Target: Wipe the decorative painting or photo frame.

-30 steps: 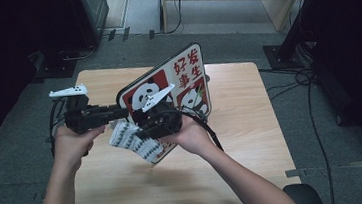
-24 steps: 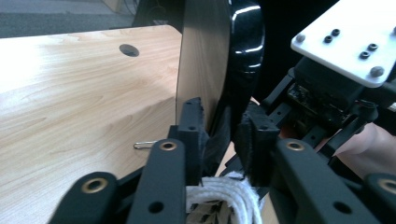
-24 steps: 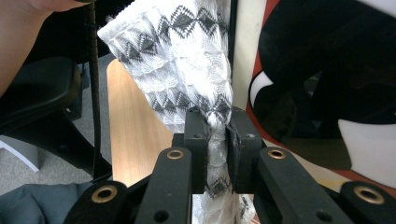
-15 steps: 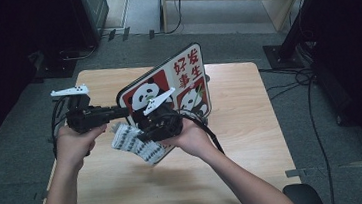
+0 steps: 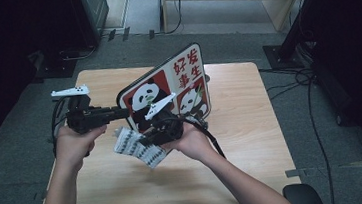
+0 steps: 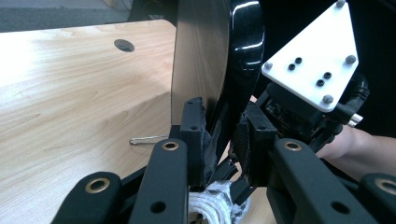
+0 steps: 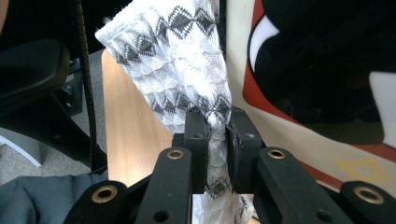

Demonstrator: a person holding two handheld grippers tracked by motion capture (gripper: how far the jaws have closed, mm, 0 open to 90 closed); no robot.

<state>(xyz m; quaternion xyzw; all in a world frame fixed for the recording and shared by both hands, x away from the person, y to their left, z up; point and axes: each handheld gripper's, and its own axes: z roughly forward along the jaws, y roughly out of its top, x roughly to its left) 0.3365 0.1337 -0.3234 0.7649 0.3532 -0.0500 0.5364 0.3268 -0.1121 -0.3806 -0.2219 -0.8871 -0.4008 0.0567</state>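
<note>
Left gripper (image 5: 119, 112) just closed, jaws pinching the left rim of the tilted panda tray (image 5: 186, 76) held above the wooden table (image 5: 251, 125), right gripper (image 7: 218, 133) clamped tight on a white patterned cloth (image 7: 182, 60) just below the tray's lower edge

A lab-like recording room: lone wooden table (image 5: 251, 125) on grey carpet (image 5: 19, 163), cables (image 5: 313, 84) trailing right, dark equipment (image 5: 90, 10) far left.
</note>
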